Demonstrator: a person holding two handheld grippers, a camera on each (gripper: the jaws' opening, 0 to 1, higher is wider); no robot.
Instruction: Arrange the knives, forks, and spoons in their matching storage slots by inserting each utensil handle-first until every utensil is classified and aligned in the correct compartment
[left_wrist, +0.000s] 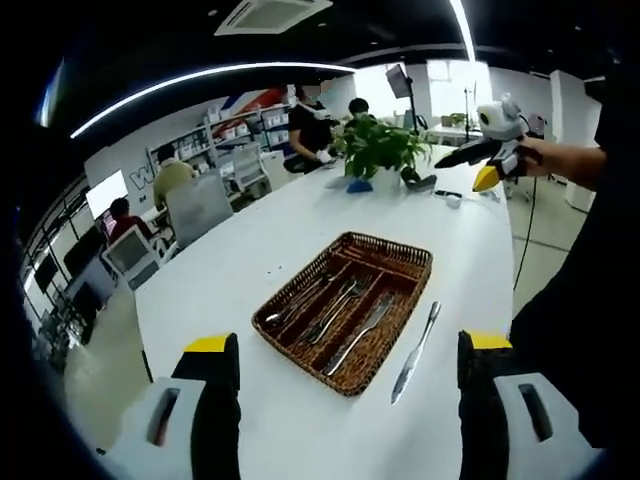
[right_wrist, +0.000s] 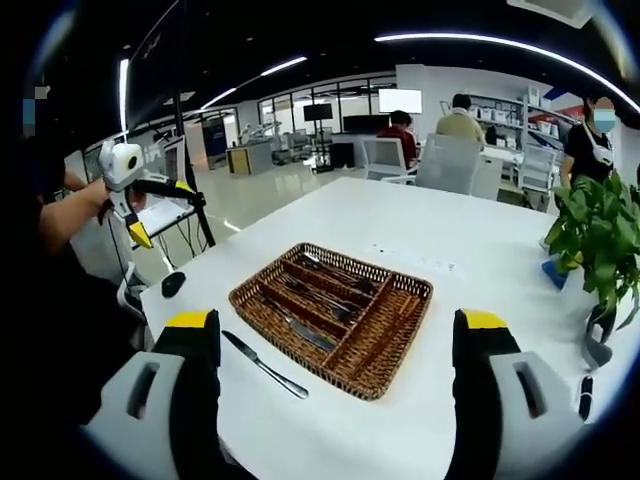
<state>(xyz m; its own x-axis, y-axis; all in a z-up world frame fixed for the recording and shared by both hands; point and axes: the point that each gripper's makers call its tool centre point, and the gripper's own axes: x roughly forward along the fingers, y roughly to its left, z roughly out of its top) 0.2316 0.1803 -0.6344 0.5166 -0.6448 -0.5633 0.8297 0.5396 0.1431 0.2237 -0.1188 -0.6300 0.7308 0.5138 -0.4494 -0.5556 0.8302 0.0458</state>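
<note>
- Left gripper (left_wrist: 340, 375): jaws stood spread wide and held nothing, raised above the white table (left_wrist: 220, 270).
- Right gripper (right_wrist: 335, 360): jaws likewise spread and empty.
- Knife (left_wrist: 416, 352) lay loose on the table just beside the wicker tray (left_wrist: 405, 262), ahead of and between the left jaws.
- The tray's compartments held several utensils (left_wrist: 335, 315).
- A potted plant (left_wrist: 378, 150) stood beyond the tray; people sat at desks farther back.
</note>
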